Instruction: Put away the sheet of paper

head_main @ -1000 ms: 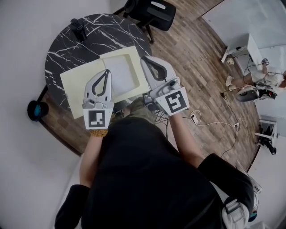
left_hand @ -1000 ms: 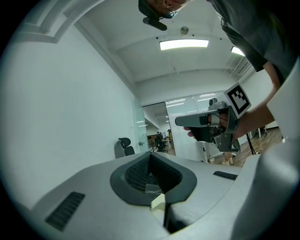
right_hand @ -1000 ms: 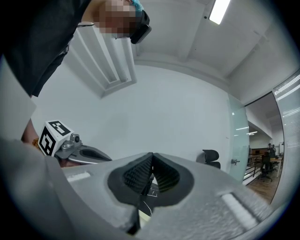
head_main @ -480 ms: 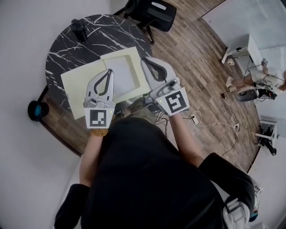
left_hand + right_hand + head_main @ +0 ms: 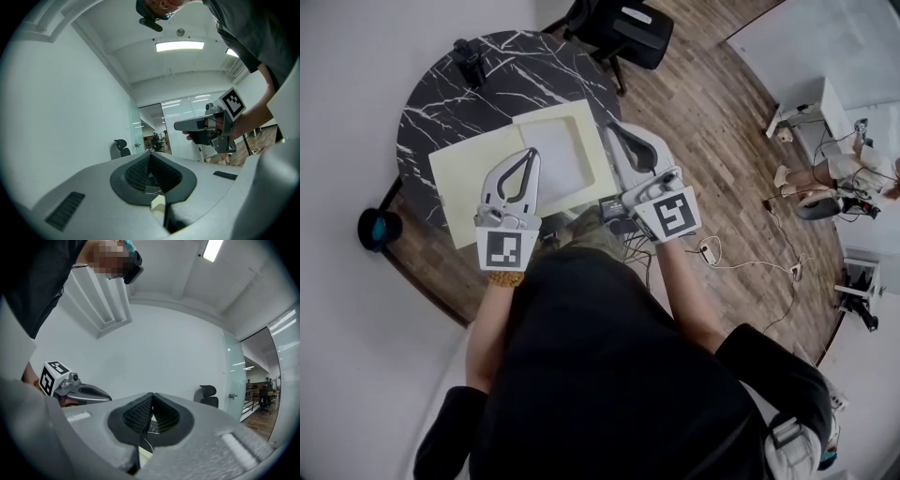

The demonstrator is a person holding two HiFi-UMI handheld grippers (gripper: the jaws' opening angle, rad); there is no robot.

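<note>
A white sheet of paper lies on the right half of an open pale yellow folder on a round black marble table. My left gripper hovers level over the folder's middle, its jaws shut on nothing. My right gripper hangs by the folder's right edge, also shut and empty. In the left gripper view the closed tips point across the room, with the right gripper at the right. The right gripper view shows its closed tips and the left gripper beside them.
A small black object stands at the table's far edge. A black office chair sits beyond the table on the wooden floor. A blue-topped item rests on the floor at the left. Cables and equipment lie at the right.
The right gripper has drifted slightly to the right. The left gripper has stayed where it was, and both remain shut.
</note>
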